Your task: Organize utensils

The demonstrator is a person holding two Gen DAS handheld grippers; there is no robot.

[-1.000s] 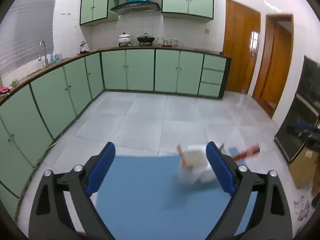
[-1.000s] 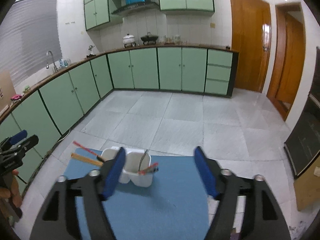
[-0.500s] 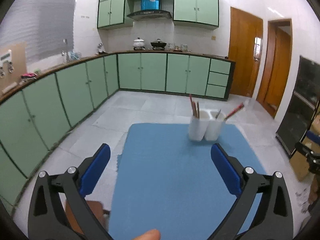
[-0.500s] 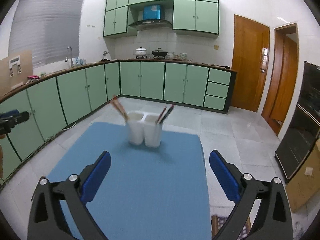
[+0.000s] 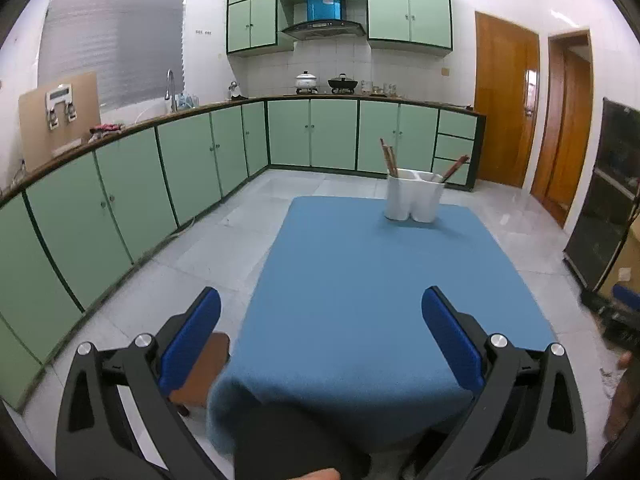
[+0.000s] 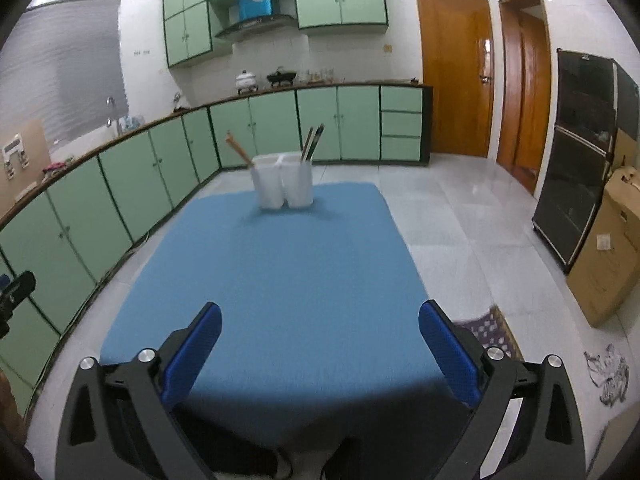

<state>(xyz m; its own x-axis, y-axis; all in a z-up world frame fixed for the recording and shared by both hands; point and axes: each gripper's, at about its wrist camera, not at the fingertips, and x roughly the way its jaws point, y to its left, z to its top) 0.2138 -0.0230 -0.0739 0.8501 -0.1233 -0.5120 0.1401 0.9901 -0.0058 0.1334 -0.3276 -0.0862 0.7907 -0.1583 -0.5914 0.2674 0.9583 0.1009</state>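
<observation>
Looking out along both tools, I see my left gripper (image 5: 320, 312) with its blue-padded jaws spread wide and nothing between them, and my right gripper (image 6: 320, 320) just as wide and just as bare; both hang at the near edge of the blue cloth-covered table (image 5: 360, 280). Nothing lies loose on that cloth that I can find. Far across it, near the back edge, stands the white two-cup ceramic utensil holder (image 5: 414, 198), upright, its two cups side by side across my line of sight. From the left tool it sits ahead and off to the right; from the right tool it sits ahead and slightly left, closer to that view's centre line, so I judge the right arm to have the straighter reach, though both are well apart from it. The brown wooden chopsticks (image 5: 388, 157) rise from the left cup, long axis near vertical with tips leaning up and left. A darker pair of sticks (image 6: 312, 143) rises from the right cup, leaning up and right. Any grasp, I judge, would have to close across those shafts from above.
</observation>
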